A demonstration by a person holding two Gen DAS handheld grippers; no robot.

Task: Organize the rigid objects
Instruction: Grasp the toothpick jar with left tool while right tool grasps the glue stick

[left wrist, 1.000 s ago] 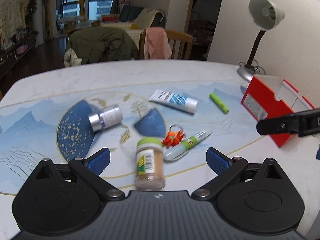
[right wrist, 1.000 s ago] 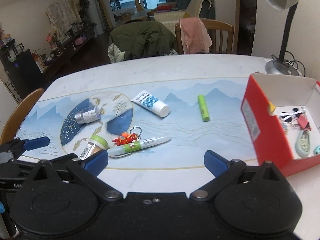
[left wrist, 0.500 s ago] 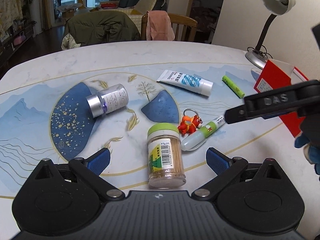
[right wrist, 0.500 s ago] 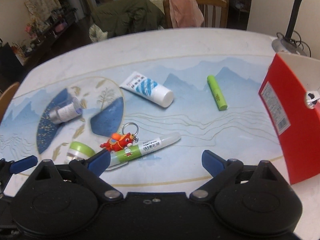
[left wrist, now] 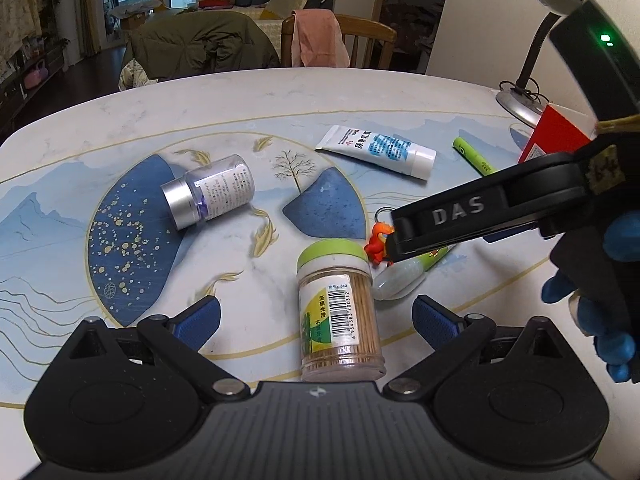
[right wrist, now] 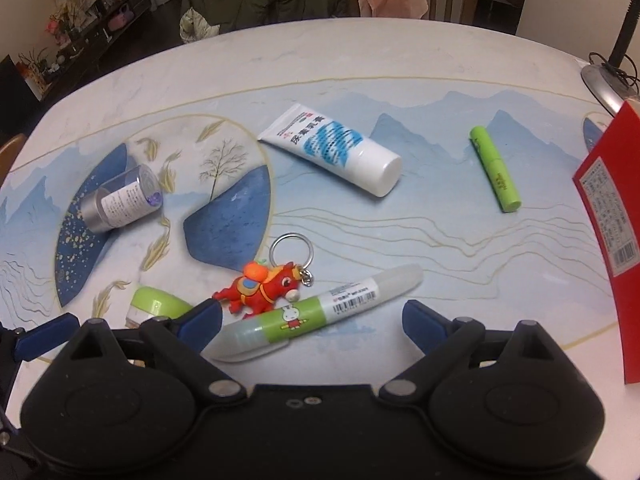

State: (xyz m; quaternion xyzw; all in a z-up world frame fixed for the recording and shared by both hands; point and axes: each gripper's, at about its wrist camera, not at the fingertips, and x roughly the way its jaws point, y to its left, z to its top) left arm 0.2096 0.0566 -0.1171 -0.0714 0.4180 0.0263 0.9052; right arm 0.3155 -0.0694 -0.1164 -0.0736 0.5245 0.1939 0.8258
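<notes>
A toothpick jar (left wrist: 338, 312) with a green lid lies between the wide-apart fingers of my open left gripper (left wrist: 316, 318). My open right gripper (right wrist: 312, 318) hovers low over a green-and-white pen (right wrist: 316, 312) and a red horse keychain (right wrist: 266, 286); the pen lies between its fingers. The right gripper's black finger (left wrist: 480, 212) crosses the left wrist view above the keychain (left wrist: 376, 240). Farther off lie a silver-capped bottle (right wrist: 120, 198), a white cream tube (right wrist: 332, 148) and a green stick (right wrist: 496, 168). The red box (right wrist: 612, 224) stands at the right.
A desk lamp (left wrist: 532, 64) stands behind the red box (left wrist: 556, 136) by the wall. Chairs draped with a green coat (left wrist: 200, 46) and a pink cloth (left wrist: 320, 40) sit at the table's far edge. A blue-gloved hand (left wrist: 600, 312) holds the right gripper.
Both grippers came lower and closer to the table. The right one swung left from the red box toward the pen and keychain. The jar now sits nearer the left fingers.
</notes>
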